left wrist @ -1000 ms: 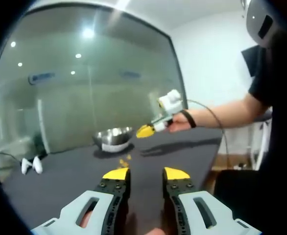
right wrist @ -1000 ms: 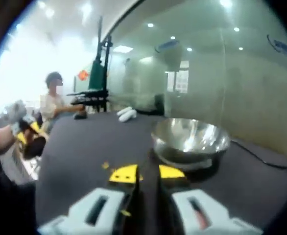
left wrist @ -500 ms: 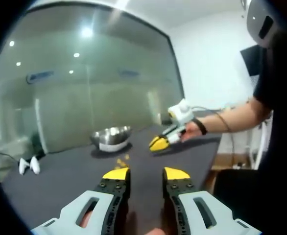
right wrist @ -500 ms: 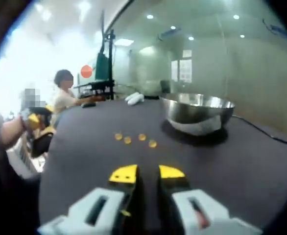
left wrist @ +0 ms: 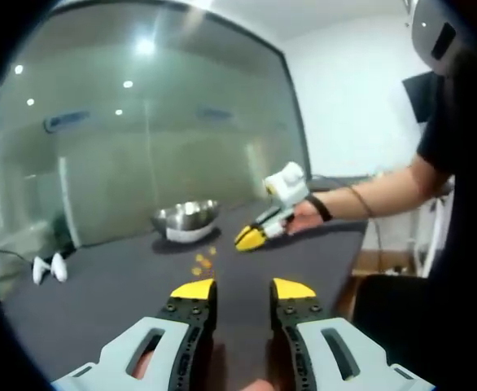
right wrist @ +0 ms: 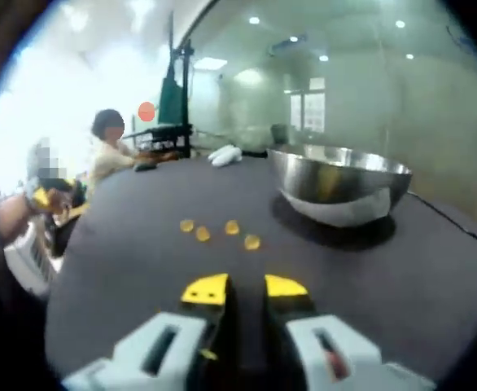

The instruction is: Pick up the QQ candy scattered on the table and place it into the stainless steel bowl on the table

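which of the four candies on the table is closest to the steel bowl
The candy at the right end of the row in the right gripper view: it lies nearest the bowl, and also nearest the right claw.

Four QQ candies [right wrist: 216,230] on dark table [right wrist: 434,277], steel bowl [right wrist: 340,181] beyond (right side), hand-held gripper [right wrist: 245,288] jaws slightly parted.

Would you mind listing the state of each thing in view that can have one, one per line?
stainless steel bowl: upright on the table, contents not visible.
QQ candies: four loose on the dark table, beside the bowl, none picked up.
right gripper: jaws a narrow gap apart, nothing between them, aimed at the candies.
left gripper: open, empty, held above the table.
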Motion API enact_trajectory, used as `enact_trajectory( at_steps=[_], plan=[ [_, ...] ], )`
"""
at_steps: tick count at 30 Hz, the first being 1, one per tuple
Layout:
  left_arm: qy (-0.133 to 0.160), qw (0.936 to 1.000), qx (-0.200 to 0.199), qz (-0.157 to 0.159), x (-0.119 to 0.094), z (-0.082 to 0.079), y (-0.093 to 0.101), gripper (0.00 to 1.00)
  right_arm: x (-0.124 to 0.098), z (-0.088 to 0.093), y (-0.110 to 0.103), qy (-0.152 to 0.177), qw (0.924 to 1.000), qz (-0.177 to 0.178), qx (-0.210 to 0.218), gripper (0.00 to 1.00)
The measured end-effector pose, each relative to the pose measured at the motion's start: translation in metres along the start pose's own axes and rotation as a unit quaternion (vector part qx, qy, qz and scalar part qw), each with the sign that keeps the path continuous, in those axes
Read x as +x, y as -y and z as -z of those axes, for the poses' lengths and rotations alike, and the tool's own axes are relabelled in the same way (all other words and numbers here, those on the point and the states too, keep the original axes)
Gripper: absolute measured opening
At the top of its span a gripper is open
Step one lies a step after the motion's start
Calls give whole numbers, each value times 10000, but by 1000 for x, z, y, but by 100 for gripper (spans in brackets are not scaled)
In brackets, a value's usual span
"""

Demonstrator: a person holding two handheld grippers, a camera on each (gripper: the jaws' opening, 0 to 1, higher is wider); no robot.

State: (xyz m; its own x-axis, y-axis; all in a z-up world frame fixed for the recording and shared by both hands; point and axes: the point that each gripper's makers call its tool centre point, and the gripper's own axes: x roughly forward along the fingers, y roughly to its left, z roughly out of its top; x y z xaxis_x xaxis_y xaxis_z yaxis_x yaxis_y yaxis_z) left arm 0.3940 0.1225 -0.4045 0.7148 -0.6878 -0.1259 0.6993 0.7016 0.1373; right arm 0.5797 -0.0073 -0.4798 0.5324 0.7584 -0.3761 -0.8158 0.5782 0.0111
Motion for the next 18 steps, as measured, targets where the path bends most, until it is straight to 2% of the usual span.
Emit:
enact_trajectory(
  at_steps=[4, 18],
  plan=[
    [-24, 10000, -9, -66, -5, 2, -3, 28, 12, -5, 0, -21, 9997, 5, -226, 16],
    [-49, 9997, -44, -220, -16, 5, -11, 28, 47, -18, 1, -16, 9998, -90, -168, 16]
  ],
)
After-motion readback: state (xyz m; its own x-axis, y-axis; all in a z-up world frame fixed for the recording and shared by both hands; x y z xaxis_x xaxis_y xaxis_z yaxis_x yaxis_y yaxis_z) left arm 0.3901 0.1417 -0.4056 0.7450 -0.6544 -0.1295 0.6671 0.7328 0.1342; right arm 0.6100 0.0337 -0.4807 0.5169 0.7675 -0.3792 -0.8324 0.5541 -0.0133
